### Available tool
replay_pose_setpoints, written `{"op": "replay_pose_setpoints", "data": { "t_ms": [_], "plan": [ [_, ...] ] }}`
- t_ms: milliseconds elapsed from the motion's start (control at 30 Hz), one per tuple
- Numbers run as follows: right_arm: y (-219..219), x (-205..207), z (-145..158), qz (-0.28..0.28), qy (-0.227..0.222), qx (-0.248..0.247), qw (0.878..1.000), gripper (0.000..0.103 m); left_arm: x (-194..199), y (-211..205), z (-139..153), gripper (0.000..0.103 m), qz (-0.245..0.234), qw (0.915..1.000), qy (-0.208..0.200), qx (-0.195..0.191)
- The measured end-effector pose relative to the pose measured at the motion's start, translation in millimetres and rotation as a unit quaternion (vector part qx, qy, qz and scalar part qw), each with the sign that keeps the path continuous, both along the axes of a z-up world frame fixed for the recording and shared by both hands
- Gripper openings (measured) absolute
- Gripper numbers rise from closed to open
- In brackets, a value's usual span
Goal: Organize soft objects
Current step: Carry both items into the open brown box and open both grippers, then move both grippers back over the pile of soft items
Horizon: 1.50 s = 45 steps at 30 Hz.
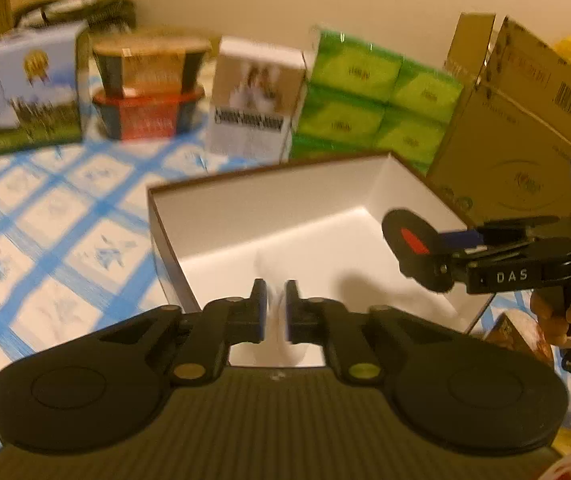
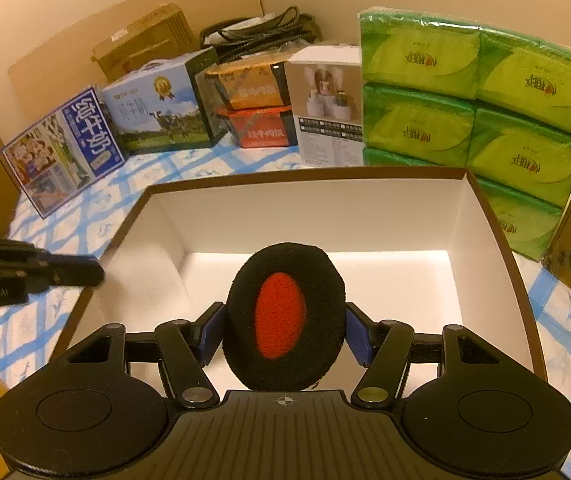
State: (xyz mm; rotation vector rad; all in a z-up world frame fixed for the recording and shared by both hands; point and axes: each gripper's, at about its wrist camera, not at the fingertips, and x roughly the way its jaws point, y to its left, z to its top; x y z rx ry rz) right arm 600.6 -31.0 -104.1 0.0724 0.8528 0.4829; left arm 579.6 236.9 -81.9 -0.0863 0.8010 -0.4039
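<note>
The right hand-held gripper [image 2: 283,330] clenched a black foam pad with a red centre [image 2: 281,320] between its blue pads, holding it upright over the open white box [image 2: 365,216]. The left hand-held gripper [image 1: 274,310] stood slightly parted over the box's near edge; a blurred white thing [image 1: 275,320] sat between its pads, contact unclear. Beyond the box, on the blue-checked bench [image 2: 165,168], stood green tissue packs [image 2: 473,100] and blurred cartons [image 1: 21,84].
</note>
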Motion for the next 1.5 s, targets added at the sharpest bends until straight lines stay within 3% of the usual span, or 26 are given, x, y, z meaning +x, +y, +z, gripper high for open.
{"op": "replay_pose_setpoints", "data": {
  "t_ms": [33,100,367,1000,1233,1500],
  "plan": [
    [1,1,0,-0.001,-0.002,0.001,1.000,0.062,3,-1,-5,0.026,-0.004,0.9999,0.012,-0.001],
    [1,2,-1,0.002,0.003,0.008,1.000,0.063,4,-2,-10,0.030,0.003,0.9998,0.017,0.006],
    [8,1,3,0.003,0.010,0.017,1.000,0.072,-5,4,-7,0.037,0.009,0.9999,0.008,0.012],
    [6,-24,25,0.004,-0.008,0.017,1.000,0.073,-24,20,8,0.037,0.037,0.9993,0.003,0.009],
    [-17,-59,44,0.001,-0.037,0.038,0.999,0.073,-54,36,26,0.037,0.069,0.9975,-0.011,0.012],
    [-53,-134,69,-0.006,-0.079,0.037,0.996,0.073,-121,52,49,0.037,0.111,0.9935,-0.022,0.012]
  ]
}}
